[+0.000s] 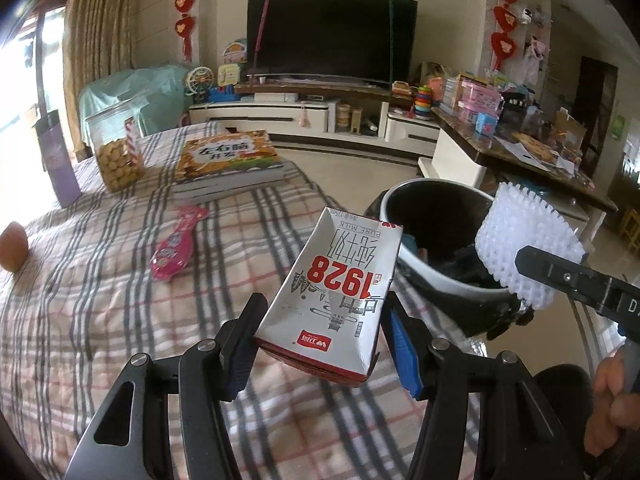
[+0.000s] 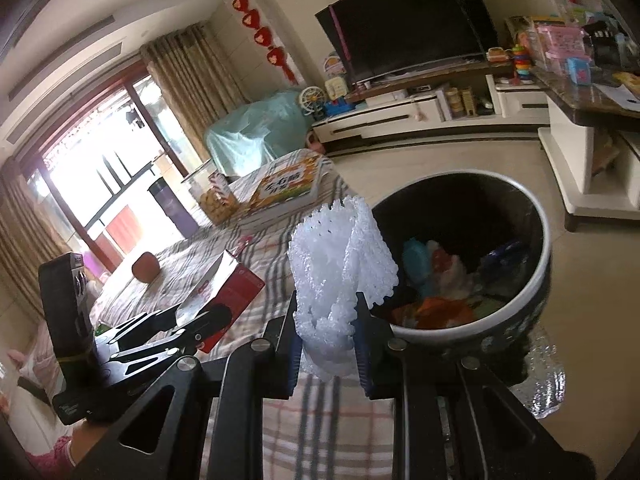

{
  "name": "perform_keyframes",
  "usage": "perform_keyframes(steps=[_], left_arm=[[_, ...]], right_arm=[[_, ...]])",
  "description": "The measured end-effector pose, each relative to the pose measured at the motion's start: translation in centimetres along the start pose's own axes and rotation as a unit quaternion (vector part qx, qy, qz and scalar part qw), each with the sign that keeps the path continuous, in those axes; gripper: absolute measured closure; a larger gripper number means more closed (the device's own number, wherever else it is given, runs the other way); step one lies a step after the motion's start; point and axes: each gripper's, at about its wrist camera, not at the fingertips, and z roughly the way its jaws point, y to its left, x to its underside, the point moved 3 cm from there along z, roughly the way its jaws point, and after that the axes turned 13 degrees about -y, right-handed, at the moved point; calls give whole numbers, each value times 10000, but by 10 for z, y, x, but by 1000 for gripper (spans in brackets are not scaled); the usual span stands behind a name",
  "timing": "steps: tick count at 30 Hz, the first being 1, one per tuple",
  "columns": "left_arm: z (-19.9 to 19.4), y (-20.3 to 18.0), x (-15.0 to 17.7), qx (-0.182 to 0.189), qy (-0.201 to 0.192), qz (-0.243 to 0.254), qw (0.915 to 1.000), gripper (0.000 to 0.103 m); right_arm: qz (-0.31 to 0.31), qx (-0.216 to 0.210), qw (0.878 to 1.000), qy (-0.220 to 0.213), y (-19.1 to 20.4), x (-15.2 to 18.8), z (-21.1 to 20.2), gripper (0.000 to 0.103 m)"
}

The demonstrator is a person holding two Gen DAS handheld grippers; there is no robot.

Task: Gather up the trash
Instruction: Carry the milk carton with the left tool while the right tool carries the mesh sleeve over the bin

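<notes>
Fingers first: my left gripper [image 1: 320,344] has its two fingers [image 1: 240,340] pinching a flattened milk carton [image 1: 332,292] by its sides, the carton sticking out forward past the tips with its printed white face up and a red underside showing from the right camera. My right gripper [image 2: 326,344] has its fingers [image 2: 366,352] squeezed on a white foam fruit net [image 2: 340,264], which is crumpled between the pads and fans out above them.

Just beyond the net, ahead and to the right of my right fingers, stands the trash bin [image 2: 536,216], dark with a pale rim, open at the top, with mixed coloured rubbish already inside. Seen from the left camera, the bin [image 1: 404,200] sits just past the carton's far right corner, off the edge of the table, and the net hangs over its near right rim.

Under both grippers lies a plaid tablecloth [image 1: 100,280]. To the left of the carton lies a pink wrapper [image 1: 178,246] flat on the cloth. Farther ahead of the left fingers I see a stack of books [image 1: 230,164], a clear jar of biscuits [image 1: 118,152] and a purple bottle [image 1: 60,160]; a round brown thing [image 1: 14,246] sits at the far left.
</notes>
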Motion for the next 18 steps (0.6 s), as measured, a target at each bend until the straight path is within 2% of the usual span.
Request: perform_keyframes(steps=[9, 18], left_arm=[[14, -9, -10, 114, -20, 28, 9999, 46], [19, -20, -16, 188, -60, 71, 9998, 46]], right_arm=[[68, 210, 9997, -131, -23, -12, -3, 80], [61, 301, 9994, -135, -29, -15, -1, 80]])
